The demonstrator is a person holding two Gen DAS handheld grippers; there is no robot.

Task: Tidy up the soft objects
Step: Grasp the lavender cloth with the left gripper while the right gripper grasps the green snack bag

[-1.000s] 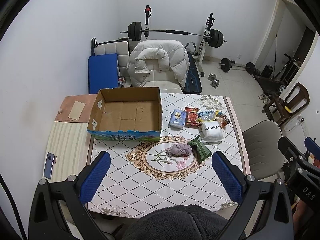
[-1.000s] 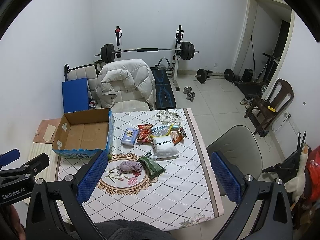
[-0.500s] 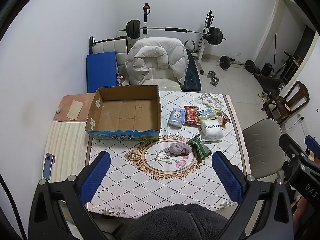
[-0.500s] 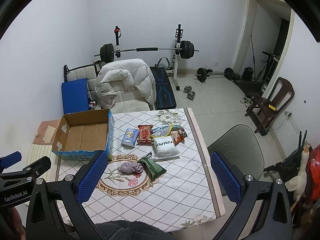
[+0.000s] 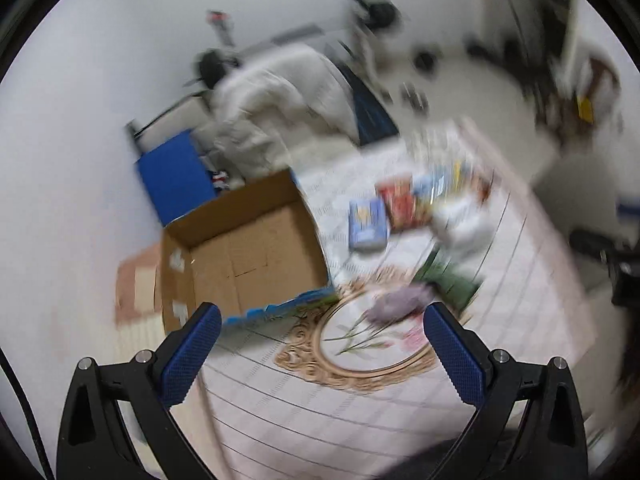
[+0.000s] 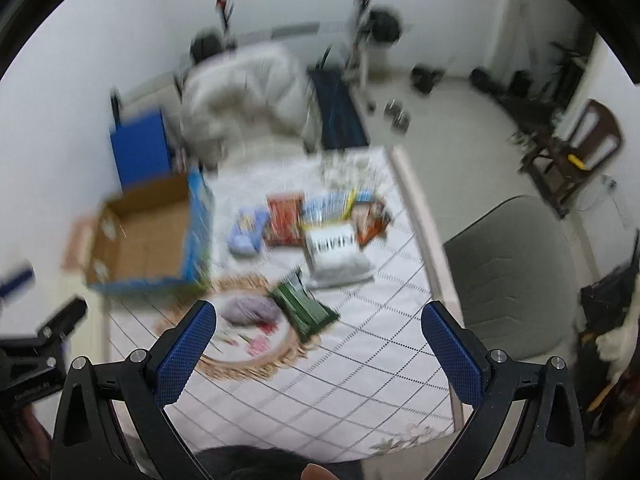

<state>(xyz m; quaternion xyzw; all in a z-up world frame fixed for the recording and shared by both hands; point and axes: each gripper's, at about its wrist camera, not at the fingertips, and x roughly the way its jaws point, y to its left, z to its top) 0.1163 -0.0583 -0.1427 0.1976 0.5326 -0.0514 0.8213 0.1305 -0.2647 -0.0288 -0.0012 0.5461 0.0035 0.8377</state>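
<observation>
Both views are motion-blurred. An open cardboard box (image 5: 240, 252) (image 6: 140, 240) stands empty on the left of the tiled tablecloth (image 5: 360, 412). To its right lie soft packets: a blue pack (image 5: 366, 226) (image 6: 248, 232), a red one (image 5: 400, 204) (image 6: 285, 220), a white pouch (image 6: 336, 254), a green packet (image 5: 448, 280) (image 6: 304, 308) and a purple cloth wad (image 5: 400, 300) (image 6: 250, 310). My left gripper (image 5: 320, 354) hangs open above the table's near side, holding nothing. My right gripper (image 6: 319, 354) is open too, and empty.
A chair draped with a white puffy coat (image 5: 280, 108) (image 6: 240, 92) stands behind the table. A grey chair (image 6: 516, 276) sits at the right edge. Barbell rack and weights (image 6: 372, 24) line the back wall. A blue pad (image 5: 174, 176) leans behind the box.
Both grippers have dropped closer to the table and swung, the left view tilting clockwise. Objects lie where they were. Both jaws stay open.
</observation>
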